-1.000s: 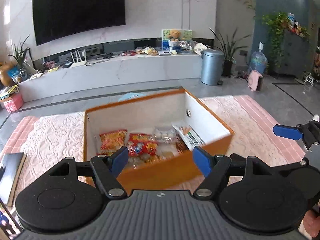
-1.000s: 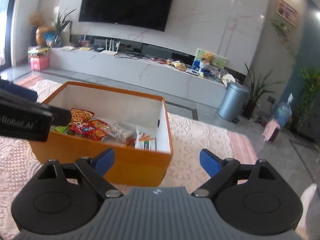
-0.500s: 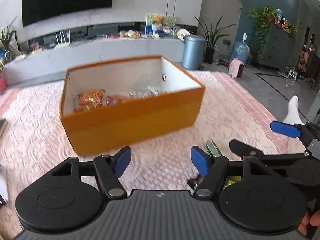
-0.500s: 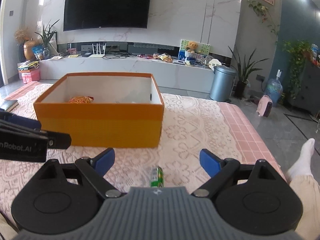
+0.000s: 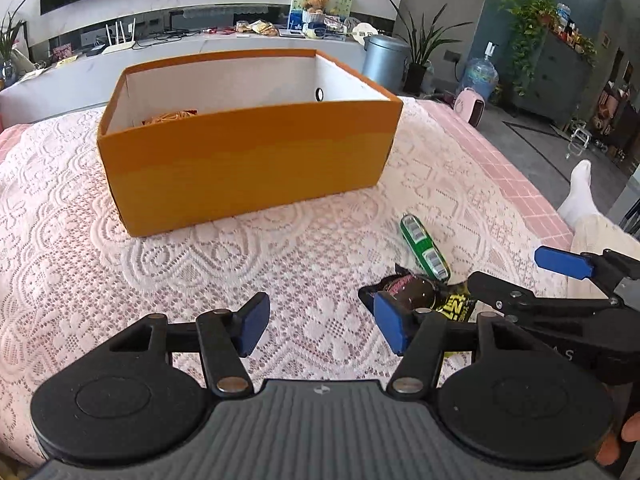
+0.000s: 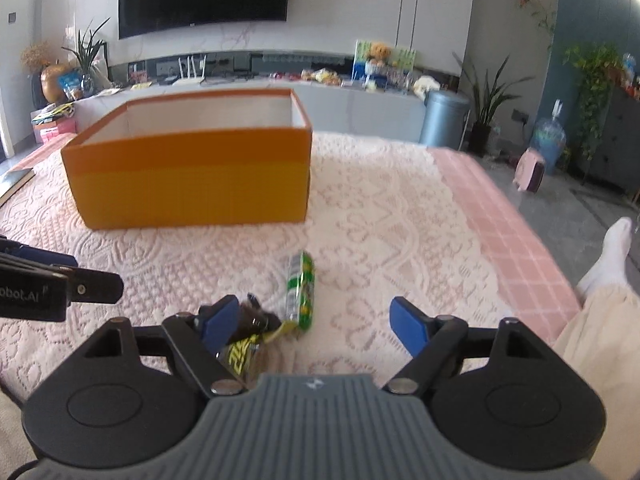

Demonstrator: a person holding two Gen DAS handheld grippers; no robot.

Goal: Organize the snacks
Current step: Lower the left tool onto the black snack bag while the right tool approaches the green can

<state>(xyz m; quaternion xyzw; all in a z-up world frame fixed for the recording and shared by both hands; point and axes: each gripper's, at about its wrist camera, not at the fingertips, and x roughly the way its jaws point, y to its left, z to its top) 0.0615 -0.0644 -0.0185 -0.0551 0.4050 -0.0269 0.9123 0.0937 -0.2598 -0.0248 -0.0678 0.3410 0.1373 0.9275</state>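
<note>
Orange box (image 5: 248, 168) holds an orange snack packet (image 5: 170, 116); both claws gape, narrowing, empty.

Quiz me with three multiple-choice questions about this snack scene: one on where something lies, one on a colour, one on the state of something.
1. Where does the green snack pack lie?
A. inside the box
B. on the lace cloth in front of the box
C. on the floor

2. What colour is the outside of the box?
A. orange
B. blue
C. white

3. How does the right gripper stand?
A. shut on the green pack
B. shut on nothing
C. open, gripping nothing

Answers:
1 B: the pack rests on the lace cloth, apart from the box's front wall.
2 A: the outer walls are orange; only the inside is white.
3 C: its blue pads stand wide apart with the green pack lying beyond them, untouched.
</note>
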